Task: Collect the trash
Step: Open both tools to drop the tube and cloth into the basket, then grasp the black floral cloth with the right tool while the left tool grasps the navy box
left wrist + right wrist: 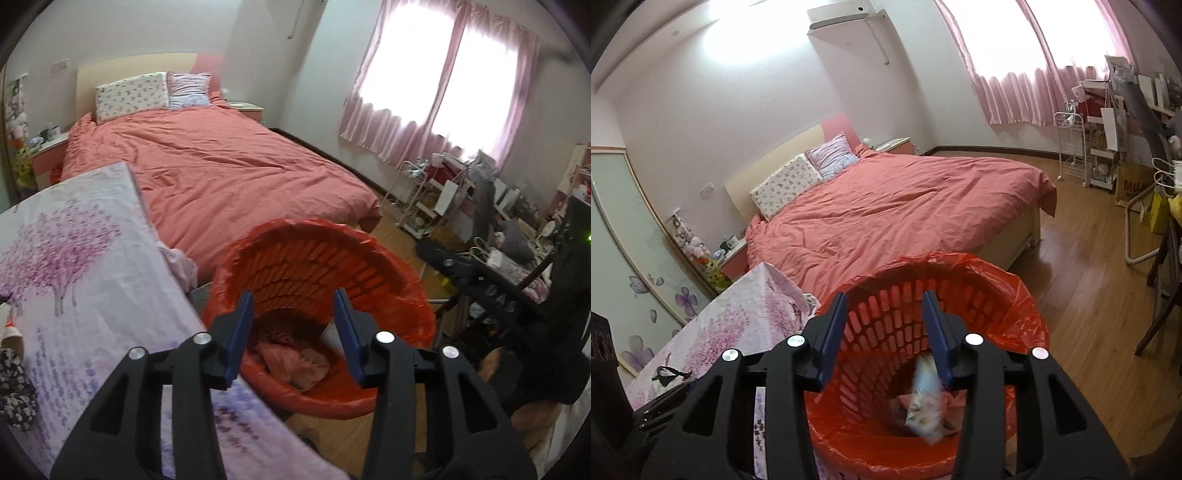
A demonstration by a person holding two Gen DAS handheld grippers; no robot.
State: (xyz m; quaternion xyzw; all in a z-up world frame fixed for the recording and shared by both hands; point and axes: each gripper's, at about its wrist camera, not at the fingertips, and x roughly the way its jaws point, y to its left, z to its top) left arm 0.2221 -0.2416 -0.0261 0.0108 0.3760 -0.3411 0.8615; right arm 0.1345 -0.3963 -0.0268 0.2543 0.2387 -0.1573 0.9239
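Note:
A red slatted basket (pixel 306 258) lined with a red plastic bag stands on the floor between the bed and a cloth-covered table. Crumpled pink trash (pixel 291 363) lies at its bottom. My left gripper (pixel 293 295) hangs over the basket's mouth, open, with nothing between its blue pads. In the right wrist view the same basket (pixel 1015 295) is below my right gripper (pixel 884 296), which is also open. A blurred pale blue and white wrapper (pixel 925 402) is in the air inside the basket, just under the right finger, free of the pads.
A bed with a salmon duvet (pixel 905 206) fills the middle of the room. A table under a lilac floral cloth (pixel 85 280) is at the left, close to the basket. Wire racks and clutter (pixel 1104 162) line the right wall under the curtained window. Wooden floor (pixel 1089 280) lies to the right.

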